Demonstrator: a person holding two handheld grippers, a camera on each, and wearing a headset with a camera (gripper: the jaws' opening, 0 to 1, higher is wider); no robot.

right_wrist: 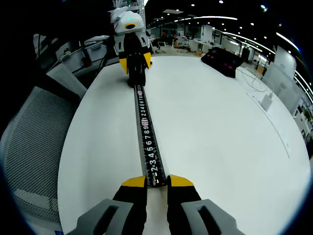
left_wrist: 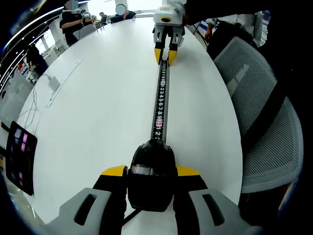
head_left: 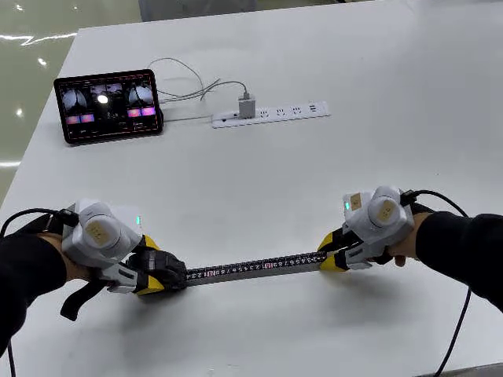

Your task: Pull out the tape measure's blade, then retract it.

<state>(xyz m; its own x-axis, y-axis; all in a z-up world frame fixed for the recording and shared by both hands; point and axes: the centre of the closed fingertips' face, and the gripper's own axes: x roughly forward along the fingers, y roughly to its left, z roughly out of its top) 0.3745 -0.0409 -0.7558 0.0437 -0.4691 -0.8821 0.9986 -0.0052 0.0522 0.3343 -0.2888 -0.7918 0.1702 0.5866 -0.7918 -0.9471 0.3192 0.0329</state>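
Note:
The black tape measure case [head_left: 163,271] [left_wrist: 152,169] lies on the white table at the lower left, and my left gripper [head_left: 147,265] [left_wrist: 150,171] is shut on it. Its black blade [head_left: 253,268] [left_wrist: 161,98] [right_wrist: 146,134] with white numbers runs flat across the table to the right. My right gripper [head_left: 330,257] [right_wrist: 156,181] is shut on the blade's end. In the left gripper view the right gripper [left_wrist: 166,53] shows far up the blade. In the right gripper view the left gripper [right_wrist: 133,61] holds the case [right_wrist: 135,73] at the far end.
A tablet [head_left: 108,104] with a lit screen lies at the back left. A white power strip [head_left: 271,114] with a charger and cables sits behind the middle. A grey mesh chair [left_wrist: 266,127] [right_wrist: 34,142] stands by the table's near edge. People sit at the far end [left_wrist: 78,19].

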